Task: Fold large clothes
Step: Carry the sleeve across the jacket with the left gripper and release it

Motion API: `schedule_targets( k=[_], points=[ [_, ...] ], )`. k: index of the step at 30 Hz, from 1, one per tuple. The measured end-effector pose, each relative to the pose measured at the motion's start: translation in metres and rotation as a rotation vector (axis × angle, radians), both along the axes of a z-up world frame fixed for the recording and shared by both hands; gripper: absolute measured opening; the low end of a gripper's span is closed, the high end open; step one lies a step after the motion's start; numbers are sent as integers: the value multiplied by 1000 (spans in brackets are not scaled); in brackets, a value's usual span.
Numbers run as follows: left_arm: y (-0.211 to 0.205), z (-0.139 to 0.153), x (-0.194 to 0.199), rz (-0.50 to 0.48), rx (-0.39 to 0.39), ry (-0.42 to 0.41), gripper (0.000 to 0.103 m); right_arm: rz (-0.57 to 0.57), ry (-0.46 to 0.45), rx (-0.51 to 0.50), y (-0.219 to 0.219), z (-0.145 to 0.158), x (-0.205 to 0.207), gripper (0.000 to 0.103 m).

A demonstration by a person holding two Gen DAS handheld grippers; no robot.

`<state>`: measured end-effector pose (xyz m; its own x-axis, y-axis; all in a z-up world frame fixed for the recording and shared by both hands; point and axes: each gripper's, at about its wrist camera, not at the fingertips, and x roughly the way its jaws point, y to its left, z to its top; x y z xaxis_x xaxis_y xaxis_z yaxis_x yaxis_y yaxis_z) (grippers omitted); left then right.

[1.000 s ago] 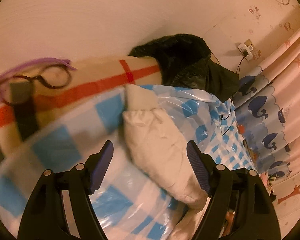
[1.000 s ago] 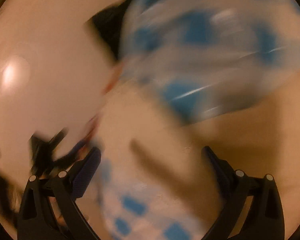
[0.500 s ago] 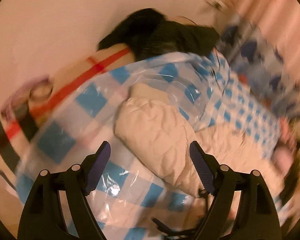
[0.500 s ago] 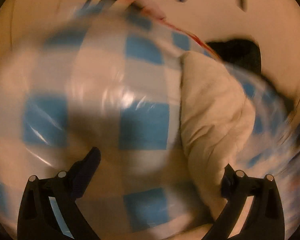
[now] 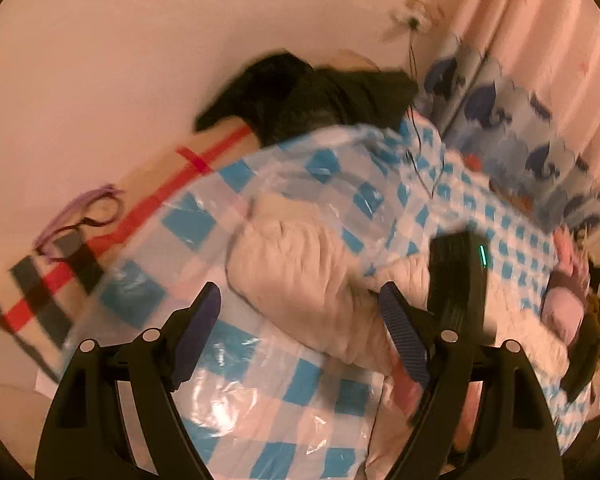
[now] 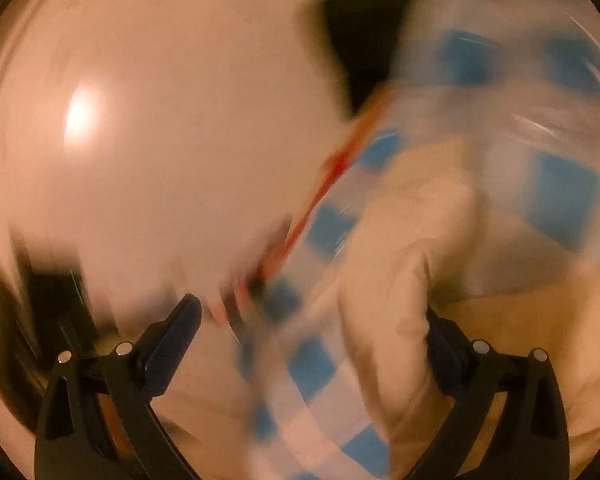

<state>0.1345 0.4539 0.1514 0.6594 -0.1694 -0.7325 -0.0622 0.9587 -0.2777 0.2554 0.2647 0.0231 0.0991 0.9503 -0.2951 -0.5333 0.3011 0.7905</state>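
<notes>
Left gripper (image 5: 300,332): jaws spread wide, nothing clamped; they were just opening a little further, with the cream quilted garment (image 5: 300,276) showing between the fingertips, no pad seen pressing on it. The garment lies ahead of and below the tips, on a clear plastic sheet with blue checks (image 5: 228,392) that spreads under both fingers and beyond. Just past the right-hand finger of this gripper, a black device with a small green light (image 5: 458,276) stands partly in front of the garment. Further out, to the left: a cream blanket with red and black stripes (image 5: 40,284), with a loop of purple cord (image 5: 80,212) on it. Straight ahead, beyond the checked sheet: a black garment (image 5: 308,96) against the wall (image 5: 120,60). Far right: a curtain with blue whale shapes (image 5: 540,140).

Right gripper (image 6: 312,324): picture heavily blurred. Jaws stand wide apart, released. The cream quilted garment (image 6: 400,280) hangs or lies close against the right-hand finger; contact cannot be told. The blue-checked sheet (image 6: 320,364) runs between the fingers. Beyond, a red stripe (image 6: 332,176) and a black shape (image 6: 364,36). Left of the gripper, a bright reflection on a pale surface (image 6: 80,116).
</notes>
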Motion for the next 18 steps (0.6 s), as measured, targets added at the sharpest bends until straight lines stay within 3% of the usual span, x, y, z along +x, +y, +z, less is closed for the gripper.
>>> schedule_targets(
  k=[2, 4, 7, 9, 10, 12, 18],
  points=[
    [19, 11, -15, 43, -18, -35, 81, 106, -324, -215, 50, 22, -57, 97],
    [32, 14, -27, 73, -24, -40, 85, 177, -574, -413, 88, 20, -113, 97],
    [39, -3, -40, 69, -30, 26, 85, 245, -964, -733, 125, -14, -182, 97],
    [37, -21, -47, 56, -19, 76, 85, 226, -1220, -900, 137, -41, -219, 97],
    [34, -32, -51, 44, -15, 105, 86, 197, -1278, -922, 134, -45, -230, 97],
    [27, -54, -58, 33, -13, 145, 85, 165, -1297, -926, 120, -42, -241, 97],
    [9, -95, -70, 54, -29, 161, 85, 195, -1171, -949, 58, -50, -261, 97]
  ],
)
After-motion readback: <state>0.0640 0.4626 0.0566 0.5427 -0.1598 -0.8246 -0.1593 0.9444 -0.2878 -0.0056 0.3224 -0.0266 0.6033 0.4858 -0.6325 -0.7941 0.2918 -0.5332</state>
